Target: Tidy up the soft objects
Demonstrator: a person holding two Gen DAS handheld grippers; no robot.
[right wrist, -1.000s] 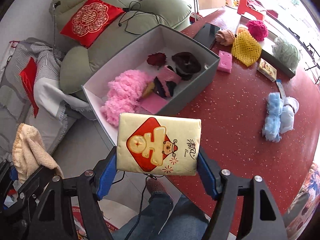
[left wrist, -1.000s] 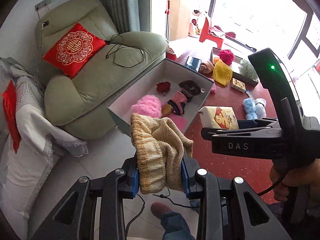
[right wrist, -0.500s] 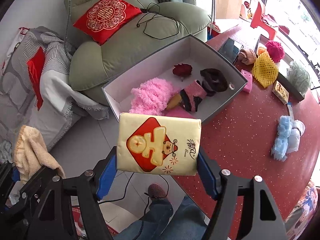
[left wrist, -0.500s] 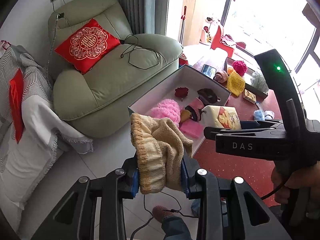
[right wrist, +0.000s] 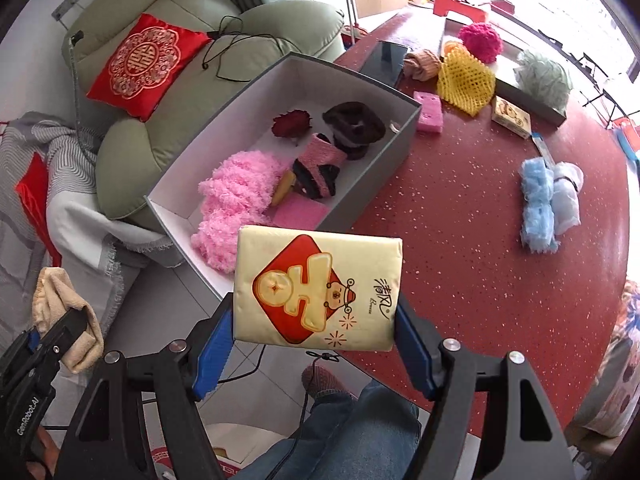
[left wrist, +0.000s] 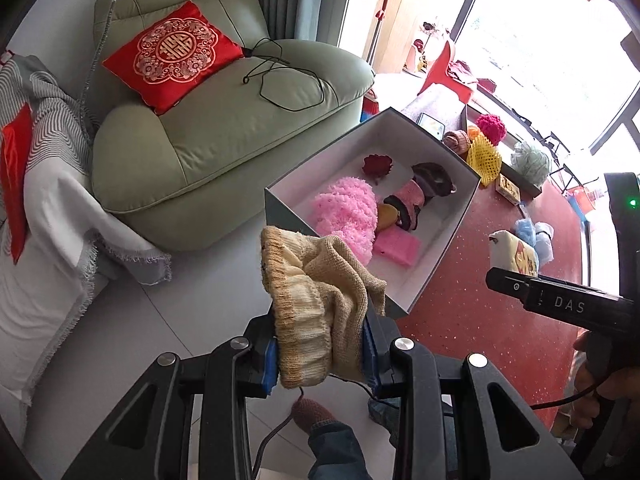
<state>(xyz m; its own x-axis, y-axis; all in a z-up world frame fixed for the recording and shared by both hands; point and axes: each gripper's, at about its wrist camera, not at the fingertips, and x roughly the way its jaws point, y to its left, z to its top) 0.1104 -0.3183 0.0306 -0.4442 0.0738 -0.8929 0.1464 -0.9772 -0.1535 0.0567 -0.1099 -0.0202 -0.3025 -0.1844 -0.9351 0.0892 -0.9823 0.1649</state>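
1. Left wrist view, far left: a striped grey blanket (left wrist: 44, 128) drapes over white bedding, and next to it stands a green armchair (left wrist: 224, 132) with a red cushion (left wrist: 172, 54) leaning on its back and a black cable (left wrist: 288, 80) lying on its seat.
2. In the middle, the left gripper (left wrist: 320, 354) has its fingers closed on a beige knit hat (left wrist: 320, 300), held in the air above the floor, just short of the near corner of the box (left wrist: 448, 248).
3. The open grey box sits at the edge of the red surface (left wrist: 480, 320). Inside lie a fluffy pink piece (left wrist: 348, 216), a pink sponge (left wrist: 396, 246), a pink and black sock (left wrist: 408, 204), a dark red flower (left wrist: 376, 164) and a dark brown piece (left wrist: 434, 176).
4. Far right, the right gripper shows from the side, carrying the tissue pack (left wrist: 516, 252).
5. Right wrist view, lower left: the left gripper and the hat (right wrist: 64, 308) appear over the floor, beside the blanket.
6. In the centre, the right gripper (right wrist: 316, 332) has its blue-padded fingers (right wrist: 212, 344) clamped on the short ends of a yellow tissue pack (right wrist: 316, 286), held flat in the air over the edge of the surface, close to the near end of the box.
7. Behind the box on the surface lie a phone (right wrist: 386, 60), a small pink sponge (right wrist: 429, 112), a tan rolled sock (right wrist: 422, 64), a yellow foam net (right wrist: 466, 80), a magenta pompom (right wrist: 480, 42) and a pale green puff (right wrist: 546, 78).
8. To the right, well apart from the box, a light blue fluffy piece (right wrist: 538, 206) lies touching a white one (right wrist: 568, 196).
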